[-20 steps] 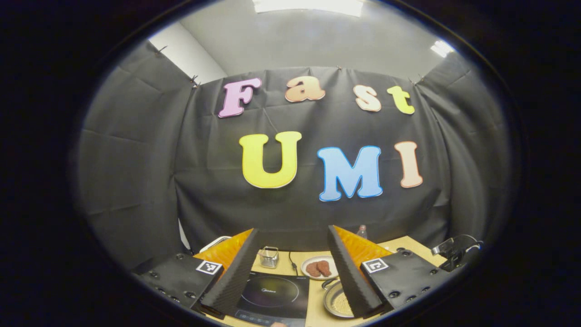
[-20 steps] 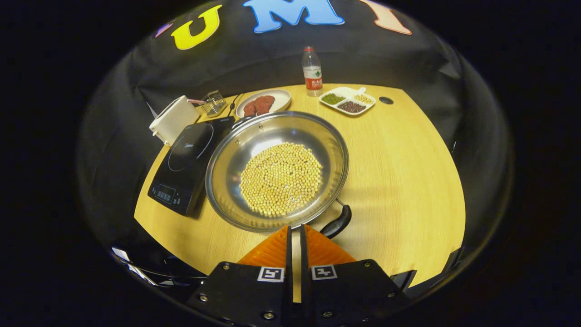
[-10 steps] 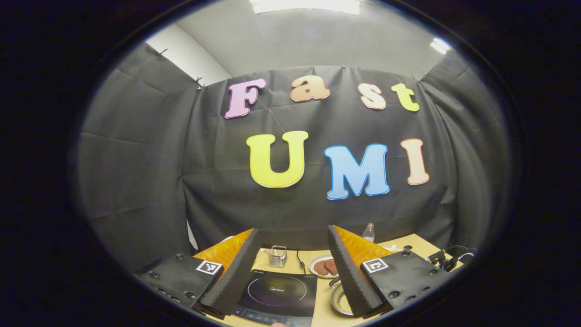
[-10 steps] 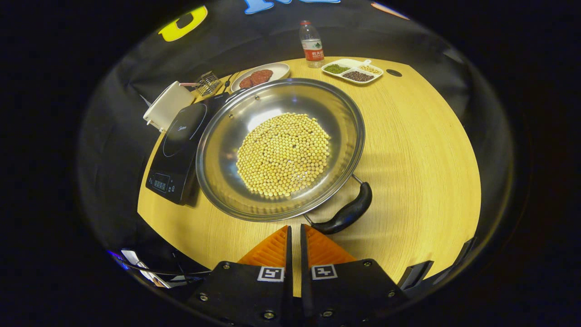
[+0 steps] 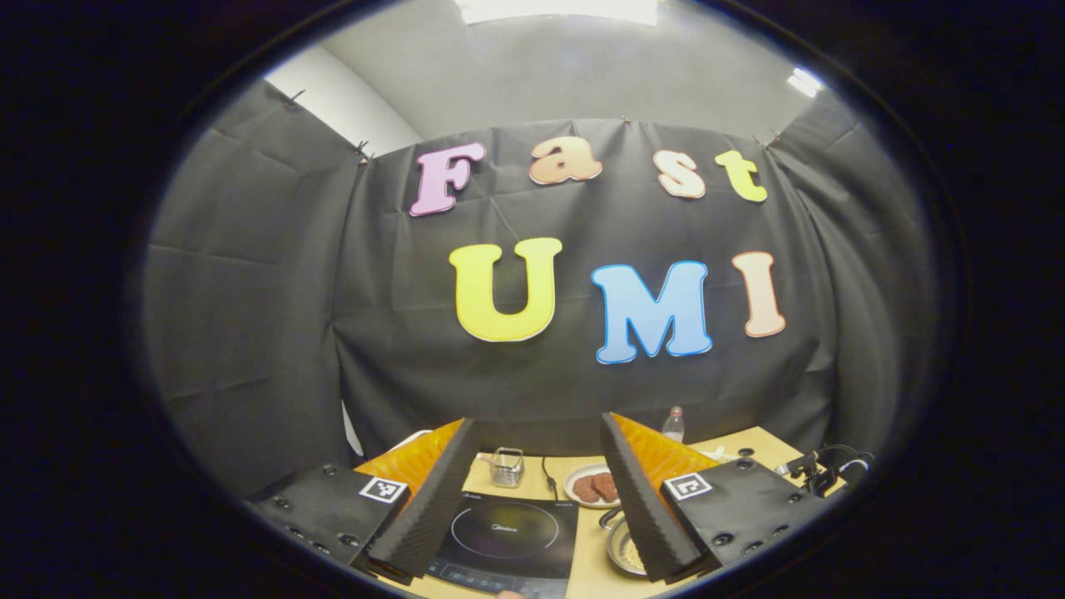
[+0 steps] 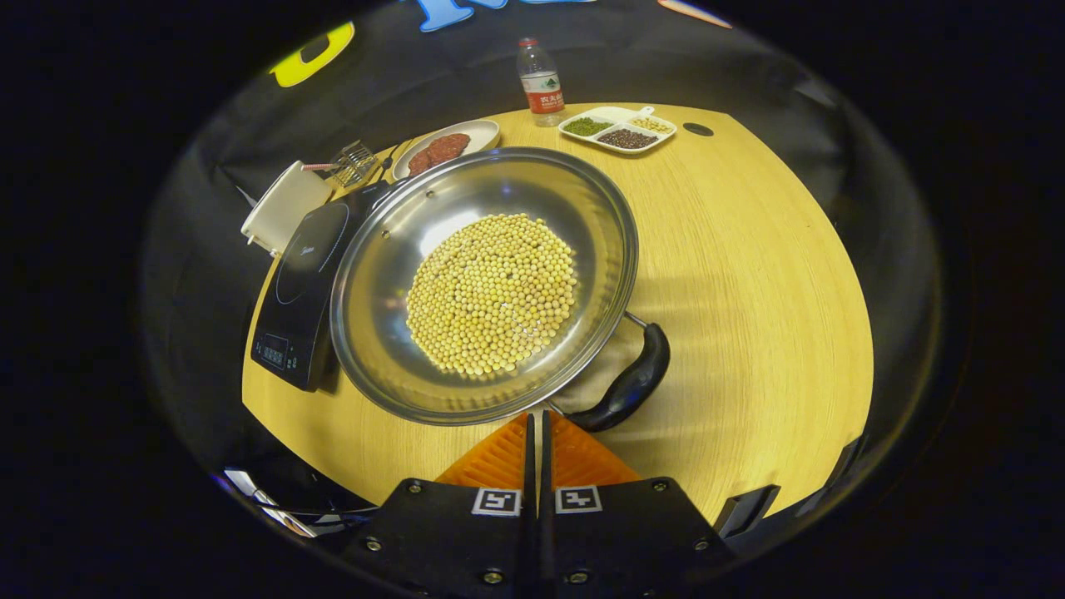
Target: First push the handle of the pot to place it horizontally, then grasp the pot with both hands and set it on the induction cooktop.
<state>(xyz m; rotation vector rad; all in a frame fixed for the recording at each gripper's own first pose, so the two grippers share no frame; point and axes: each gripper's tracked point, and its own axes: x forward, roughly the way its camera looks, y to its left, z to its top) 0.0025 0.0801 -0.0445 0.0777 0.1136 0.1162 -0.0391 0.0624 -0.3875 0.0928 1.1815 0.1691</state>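
Note:
A steel pot (image 6: pixel 391 333) full of yellow beans sits on the wooden table (image 6: pixel 749 274), its left rim over the edge of the black induction cooktop (image 6: pixel 291 283). Its black handle (image 6: pixel 628 387) points toward the near right. My right gripper (image 6: pixel 537 420) is shut with nothing held, its tips at the pot's near rim, just left of the handle's end. My left gripper (image 5: pixel 537 423) stands open and high, aimed at the booth wall; between its fingers, low down, lie the cooktop (image 5: pixel 507 532) and part of the pot (image 5: pixel 626 553).
Along the table's far side stand a white box (image 6: pixel 283 208), a wire basket (image 6: pixel 354 158), a plate of meat (image 6: pixel 445 146), a water bottle (image 6: pixel 539 75) and a divided tray of beans (image 6: pixel 616 131). Bare table stretches right of the pot.
The right gripper view has come closer to the pot and shifted; the handle now lies further right of the fingertips. The left gripper view has tilted slightly, still open.

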